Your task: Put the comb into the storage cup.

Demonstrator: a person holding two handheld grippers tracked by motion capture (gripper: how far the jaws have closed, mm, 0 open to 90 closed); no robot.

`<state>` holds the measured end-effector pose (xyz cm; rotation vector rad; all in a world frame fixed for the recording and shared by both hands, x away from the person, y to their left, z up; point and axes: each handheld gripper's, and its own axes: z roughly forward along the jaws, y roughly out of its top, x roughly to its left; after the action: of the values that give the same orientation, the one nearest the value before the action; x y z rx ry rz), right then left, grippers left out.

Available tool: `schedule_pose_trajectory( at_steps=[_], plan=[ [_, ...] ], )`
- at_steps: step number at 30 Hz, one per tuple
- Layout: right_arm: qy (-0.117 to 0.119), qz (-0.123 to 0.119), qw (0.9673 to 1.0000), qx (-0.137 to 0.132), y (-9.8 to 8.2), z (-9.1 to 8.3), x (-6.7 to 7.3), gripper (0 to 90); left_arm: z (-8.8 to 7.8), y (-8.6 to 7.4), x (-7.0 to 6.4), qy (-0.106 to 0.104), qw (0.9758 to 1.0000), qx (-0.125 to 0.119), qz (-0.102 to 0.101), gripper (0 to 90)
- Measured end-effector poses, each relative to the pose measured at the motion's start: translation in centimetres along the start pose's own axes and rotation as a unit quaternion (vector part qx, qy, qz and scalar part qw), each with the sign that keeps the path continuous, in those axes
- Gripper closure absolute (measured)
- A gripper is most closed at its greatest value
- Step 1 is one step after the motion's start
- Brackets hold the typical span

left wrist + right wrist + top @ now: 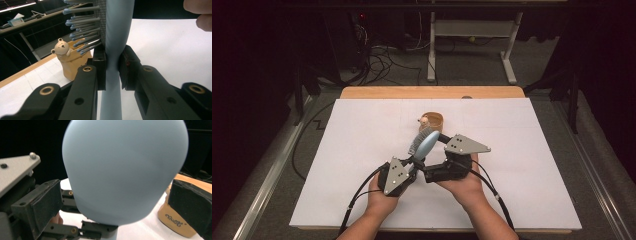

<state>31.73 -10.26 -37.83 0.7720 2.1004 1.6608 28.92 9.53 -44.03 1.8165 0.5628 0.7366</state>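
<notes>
- The left tongs [411, 165] are closed on the neck of the hairbrush [425, 142], just below its head; in the left gripper view the two pads pinch the pale blue handle [111, 82] from either side, so the brush is held up over the white tabletop [362, 150].
- The brush looks light and stiff: a smooth plastic body that could twist or slip in a narrow pinch, while the bristles [82, 27] are thin pins with ball tips that would bend, so a hold belongs on the handle or the rim of the head, not on the pin side.
- The right tongs [120, 207] stand wide open around the brush head's smooth back [125, 170], their pads clear of it on both sides; a grip across this rounded back would likely slide.
- Behind, a tan bear-topped holder [432, 120] stands on the tabletop, just beyond the brush.
</notes>
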Motion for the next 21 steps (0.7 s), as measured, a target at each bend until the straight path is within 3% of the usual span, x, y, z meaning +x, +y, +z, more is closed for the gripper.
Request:
schedule_pose_trajectory(
  at_steps=[21],
  plan=[
    [-0.007, 0.017, 0.9995, -0.024, 1.1, 0.1, -0.1, 3.8, -0.1, 0.1, 0.0, 0.004, 1.0, -0.002, 0.001, 77.7]
  ],
)
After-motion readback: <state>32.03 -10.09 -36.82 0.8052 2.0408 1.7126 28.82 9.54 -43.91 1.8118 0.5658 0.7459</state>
